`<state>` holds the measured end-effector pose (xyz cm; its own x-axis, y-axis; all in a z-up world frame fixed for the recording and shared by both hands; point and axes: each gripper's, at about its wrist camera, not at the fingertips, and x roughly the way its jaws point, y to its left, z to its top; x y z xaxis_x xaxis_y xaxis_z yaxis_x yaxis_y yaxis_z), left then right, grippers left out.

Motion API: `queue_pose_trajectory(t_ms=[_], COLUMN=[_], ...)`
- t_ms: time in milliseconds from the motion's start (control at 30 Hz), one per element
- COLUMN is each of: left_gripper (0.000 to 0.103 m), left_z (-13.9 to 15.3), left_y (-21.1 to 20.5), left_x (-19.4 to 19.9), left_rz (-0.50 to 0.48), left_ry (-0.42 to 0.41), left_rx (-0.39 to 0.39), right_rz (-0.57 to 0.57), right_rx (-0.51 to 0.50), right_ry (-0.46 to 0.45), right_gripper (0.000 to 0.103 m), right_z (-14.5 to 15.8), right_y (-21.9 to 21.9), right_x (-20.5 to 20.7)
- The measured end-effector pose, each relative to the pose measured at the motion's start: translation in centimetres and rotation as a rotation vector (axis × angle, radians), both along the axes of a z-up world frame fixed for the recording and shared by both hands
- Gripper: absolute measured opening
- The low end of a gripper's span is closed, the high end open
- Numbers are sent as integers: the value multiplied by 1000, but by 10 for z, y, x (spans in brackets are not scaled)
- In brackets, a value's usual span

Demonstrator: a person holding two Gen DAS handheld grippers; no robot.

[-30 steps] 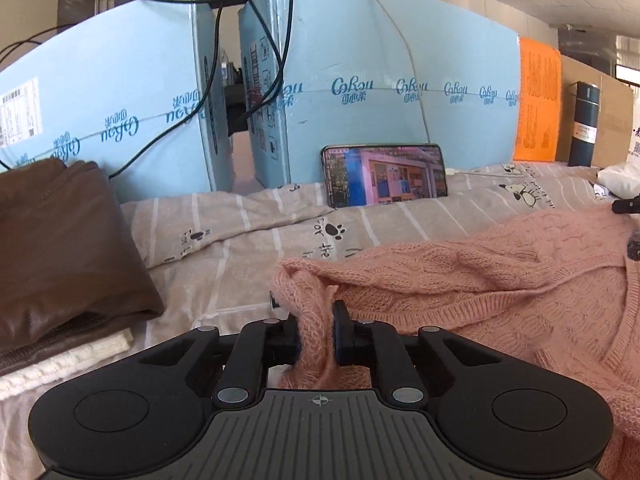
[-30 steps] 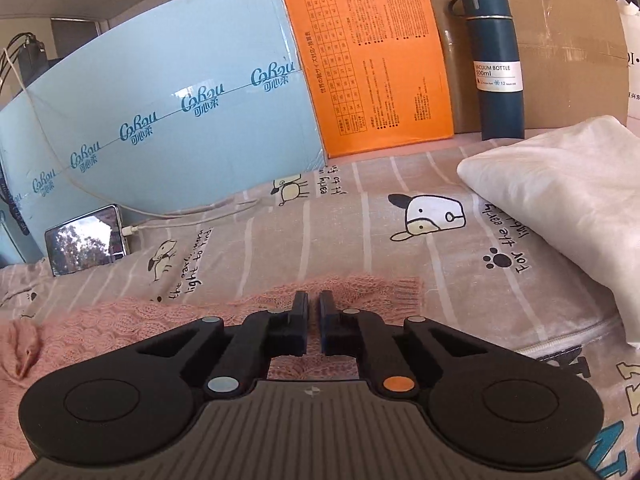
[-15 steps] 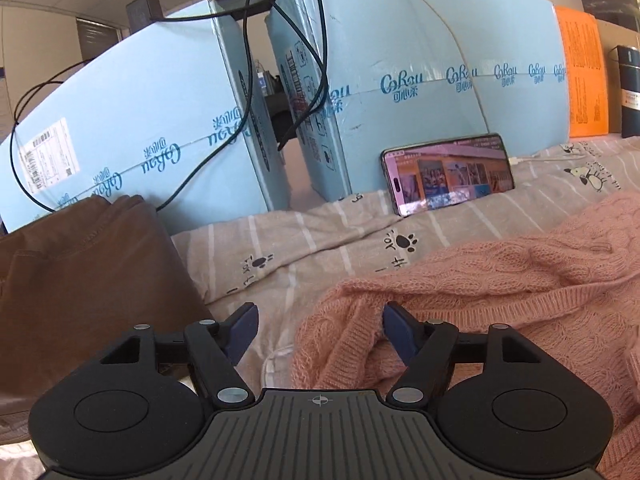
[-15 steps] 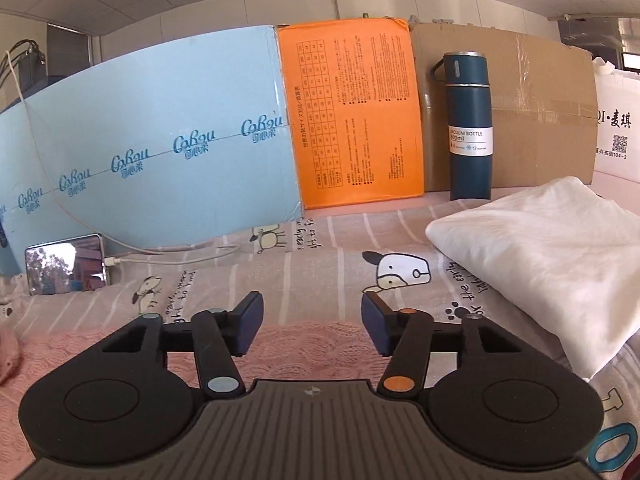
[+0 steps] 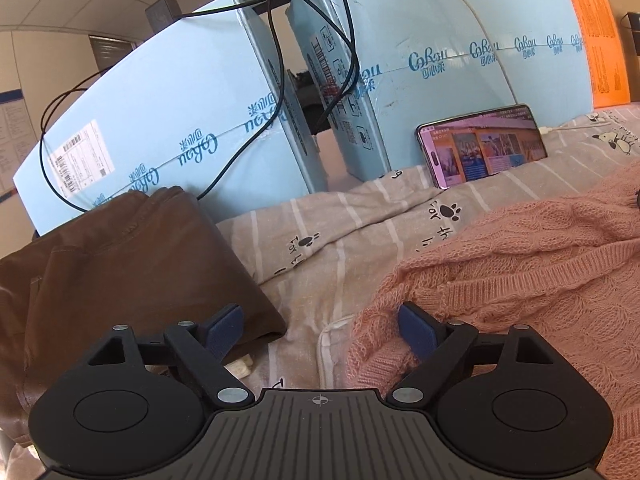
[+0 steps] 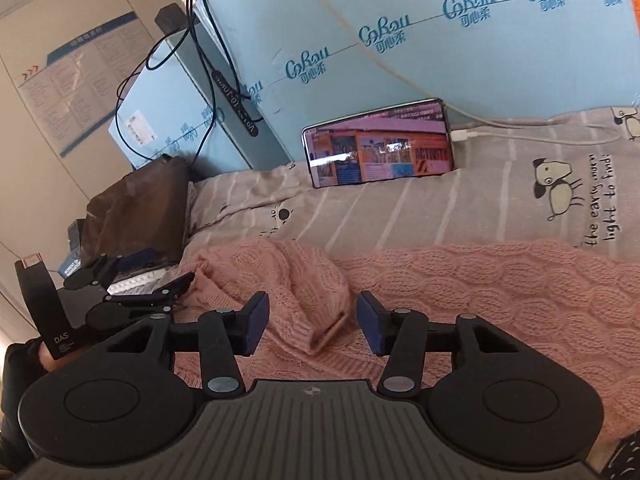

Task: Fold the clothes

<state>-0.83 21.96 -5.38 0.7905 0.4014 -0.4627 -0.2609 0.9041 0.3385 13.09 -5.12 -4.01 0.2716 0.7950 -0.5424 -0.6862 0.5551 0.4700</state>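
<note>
The bed, under its striped cartoon-print sheet, is my folding surface, so the pink knit sweater lies spread flat across it, running from the middle toward 3 o'clock in my right wrist view. Blue cartons wall off the 12 o'clock side, and a phone leans on them with its screen lit, probably propped there to be watched. A folded brown garment sits at 9 o'clock in the left view, which I read as finished work parked clear of the sweater. My left hand-held gripper hangs released, jaws opening wide over bare sheet, its right pad at the sweater's bunched edge. My right hand-held gripper straddles the sweater's sleeve cuff with jaws closing, pads not yet pressing, so I judge I am lining up to pinch that cuff.
</note>
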Motion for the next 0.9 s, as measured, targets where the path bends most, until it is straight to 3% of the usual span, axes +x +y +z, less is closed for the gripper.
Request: queue_pose_trajectory(t_ms=[33, 67, 267, 300, 333, 400, 433, 467, 567, 700, 800, 900], left_gripper=[88, 88, 88, 88, 88, 88, 89, 92, 93, 97, 97, 97], left_z=[0, 1, 2, 2, 2, 4, 6, 8, 17, 34, 35, 26], left_y=[0, 1, 1, 1, 0, -2, -2, -4, -12, -34, -58, -84], left_x=[-1, -1, -3, -3, -3, -7, -11, -14, -30, -58, -67, -69], left_rz=[-2, -4, -14, -15, -16, -24, -33, -41, -67, -239, -410, -519], left_ry=[-4, -8, -23, -24, -28, -47, -60, -72, -114, -172, -108, -18], left_rx=[-5, -10, -19, -16, -13, -5, -3, 0, 12, -46, -83, -37], right_rz=[20, 31, -85, -66, -54, -57, -76, -97, -123, -133, -99, -49], right_rx=[-23, -44, -61, -82, -102, -133, -124, -99, -52, 18, 65, 98], right_ry=[1, -18, -280, -268, -248, -212, -197, -178, -166, -165, -89, -9], right_gripper=[31, 14, 10, 11, 13, 27, 40, 45, 51, 57, 59, 59], right_z=[-4, -6, 11, 10, 6, -2, -3, -4, 7, 24, 25, 23], right_y=[10, 17, 4, 5, 7, 8, 6, 3, -9, -31, -44, -53], right_x=[-2, -3, -6, -4, -2, 0, 1, 1, -6, -24, -36, -51])
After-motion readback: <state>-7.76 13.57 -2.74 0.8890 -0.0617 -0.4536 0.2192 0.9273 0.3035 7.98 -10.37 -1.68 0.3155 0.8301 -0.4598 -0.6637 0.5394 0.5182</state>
